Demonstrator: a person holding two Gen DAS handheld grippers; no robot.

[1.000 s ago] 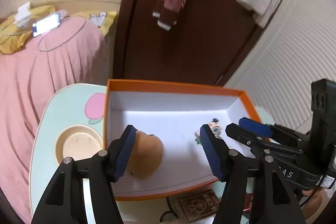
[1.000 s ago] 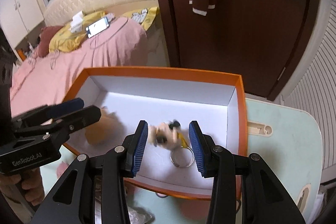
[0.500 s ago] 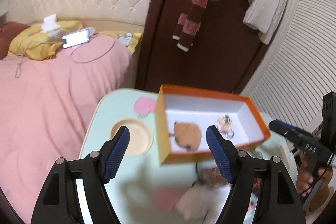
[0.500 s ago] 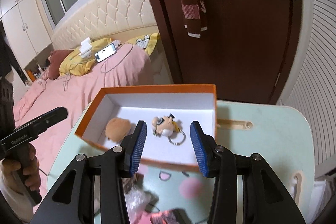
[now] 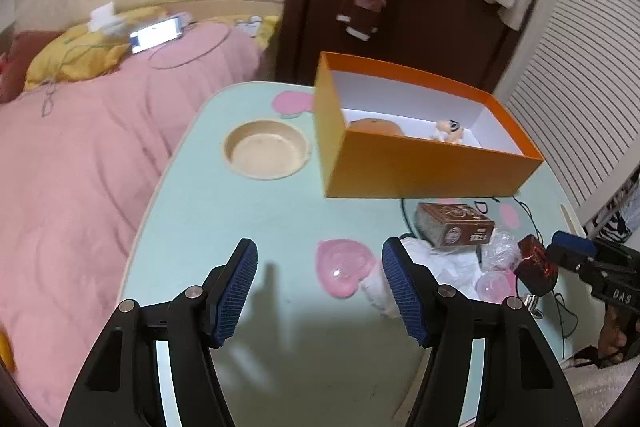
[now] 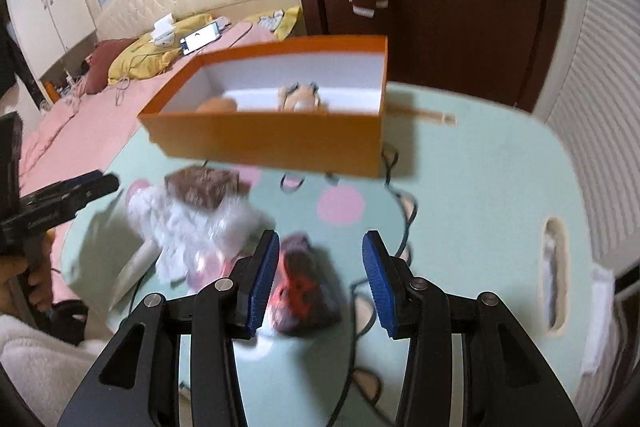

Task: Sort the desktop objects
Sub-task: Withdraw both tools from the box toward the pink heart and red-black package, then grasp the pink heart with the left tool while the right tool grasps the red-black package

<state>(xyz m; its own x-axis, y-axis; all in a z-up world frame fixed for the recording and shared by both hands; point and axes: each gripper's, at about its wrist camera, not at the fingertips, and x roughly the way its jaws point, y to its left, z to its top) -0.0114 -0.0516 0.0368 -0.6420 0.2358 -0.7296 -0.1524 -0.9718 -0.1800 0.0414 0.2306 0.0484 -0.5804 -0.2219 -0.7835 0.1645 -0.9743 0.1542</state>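
Two low wrist views over the table (image 5: pixel 248 211), sharing the orange box (image 6: pixel 272 143).

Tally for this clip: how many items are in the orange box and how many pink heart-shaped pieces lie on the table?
In the orange box: 2 (brown plush, keychain figure)
Pink hearts on the table: 2 (large, small)
Total: 4
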